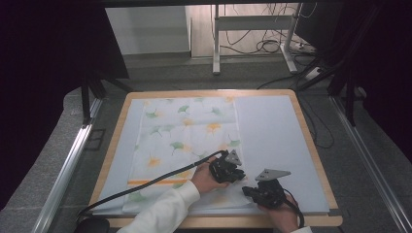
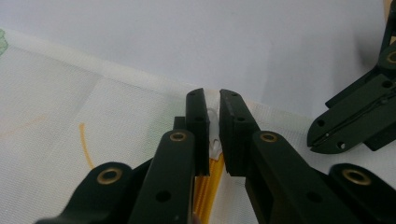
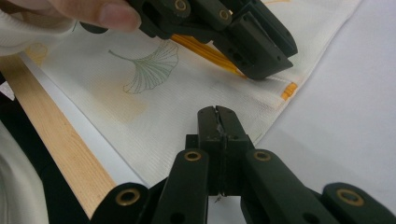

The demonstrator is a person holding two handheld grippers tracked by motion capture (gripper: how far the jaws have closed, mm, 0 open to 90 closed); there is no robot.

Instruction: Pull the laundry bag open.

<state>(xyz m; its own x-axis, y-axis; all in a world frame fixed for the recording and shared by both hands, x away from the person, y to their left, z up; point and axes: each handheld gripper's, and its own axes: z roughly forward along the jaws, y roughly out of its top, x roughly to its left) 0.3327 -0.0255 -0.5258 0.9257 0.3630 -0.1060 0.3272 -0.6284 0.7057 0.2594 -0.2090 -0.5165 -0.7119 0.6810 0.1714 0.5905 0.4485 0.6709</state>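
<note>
The cloth point(image 1: 187, 141) — a pale sheet printed with green and yellow ginkgo leaves and crossed by an orange stripe — lies spread on the light blue mat point(image 1: 277, 141) that covers the worktop point(image 1: 311, 145), its near right corner under the two tools. The left claw point(image 1: 232, 171) has its jaws drawn in tight on a pinched-up fold of the fabric at the right edge, just where the stripe ends; in the left gripper view point(image 2: 213, 133) a sliver of white cloth and orange threads shows squeezed between the pads. The right claw point(image 1: 248, 191) sits a little nearer the person, at the bottom right corner, and in its own view point(image 3: 218, 122) the jaws are pressed together with what looks like a thin edge of fabric caught in the seam, though how much is gripped is hard to tell. The risks lie mostly in those shallow bites: if either hold takes in only a few threads of hem, a lift or a pull could let the edge slip free and the corner would drop back crooked. With both claws so close together, the fabric between them could bunch, and a lift of one hand ahead of the other would probably skew the fold. The left bite may also have gathered a doubled pleat — dragging it could carry a wrinkle across the sheet.
</note>
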